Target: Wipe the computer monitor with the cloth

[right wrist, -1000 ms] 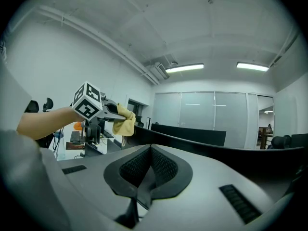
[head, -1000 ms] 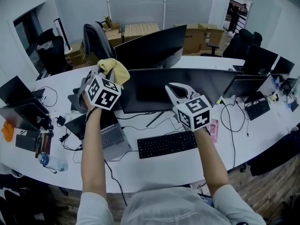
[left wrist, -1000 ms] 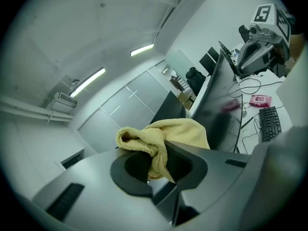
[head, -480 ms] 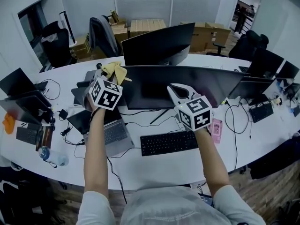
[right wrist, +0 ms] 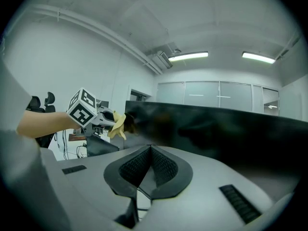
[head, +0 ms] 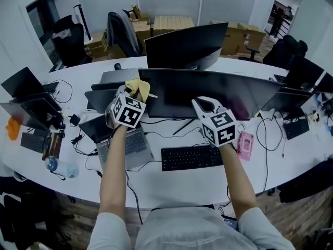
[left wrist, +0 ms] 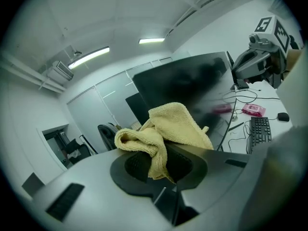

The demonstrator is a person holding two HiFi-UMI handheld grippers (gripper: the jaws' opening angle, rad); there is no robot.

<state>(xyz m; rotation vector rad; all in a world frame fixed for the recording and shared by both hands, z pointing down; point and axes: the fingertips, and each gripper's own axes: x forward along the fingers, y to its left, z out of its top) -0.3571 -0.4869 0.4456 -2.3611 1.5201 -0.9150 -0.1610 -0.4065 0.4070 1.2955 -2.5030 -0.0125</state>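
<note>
We're clamping the yellow cloth (left wrist: 173, 126) in the left gripper (head: 136, 95), jaws pinched tight on one fold with the rest bunching out over the tips. That bundle is sitting right at the monitor's (head: 208, 92) upper left corner. It looks like it's meeting the edge of the screen, but we can't tell whether it's actually pressing yet. The right gripper (right wrist: 149, 165) is idling in front of the lower middle of the monitor, jaws closed together with nothing between them.

For the wipe itself, we're thinking the trick is leading with the puffy part of the cloth and not the hard jaw tips, so only fabric is meeting the panel. Light, even pressure and long sideways passes from that corner across should work, overlapping each row going down. The monitor is wide and sitting on a thin stand, so pushing hard is probably going to rock it.

Material-wise, the cloth is looking like soft looped terry, floppy and crumpled, so it'll flatten under pressure. The screen is a dark, glossy, slightly curved slab that's showing smudgy reflections. The jaw pads are black with a ribbed texture.
</note>
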